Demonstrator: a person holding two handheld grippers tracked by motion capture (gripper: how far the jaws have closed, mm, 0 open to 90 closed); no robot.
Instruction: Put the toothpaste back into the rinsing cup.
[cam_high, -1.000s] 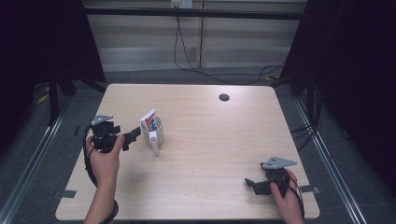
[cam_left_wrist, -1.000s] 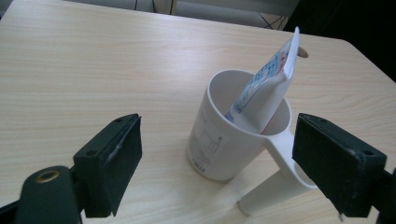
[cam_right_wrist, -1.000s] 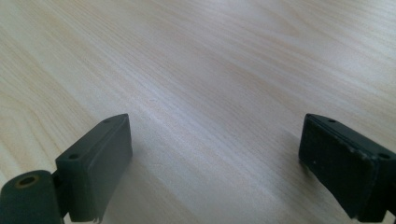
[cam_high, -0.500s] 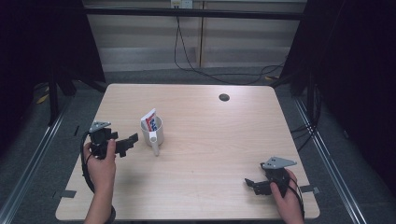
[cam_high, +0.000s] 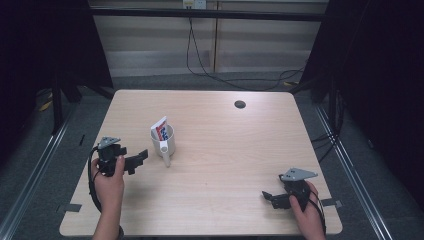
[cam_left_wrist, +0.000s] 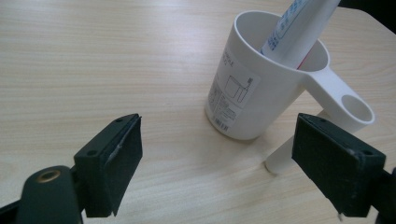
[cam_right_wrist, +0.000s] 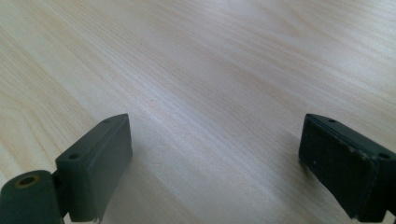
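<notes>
Near edge, right: right gripper (cam_high: 272, 196) parked low, jaws wide, nothing between them. Left: left gripper (cam_high: 141, 156) jaws spread and empty, aimed at white cup (cam_left_wrist: 254, 88) just beyond, apart. Toothpaste tube (cam_left_wrist: 299, 29) leaning inside cup. Probably between steps. Next: closing on cup wall or handle (cam_left_wrist: 338, 101) without tipping.

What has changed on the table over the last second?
The left gripper has drawn back from the white cup toward the person, jaws open, holding nothing. The cup, the toothpaste tube in it and the right gripper stayed put.
</notes>
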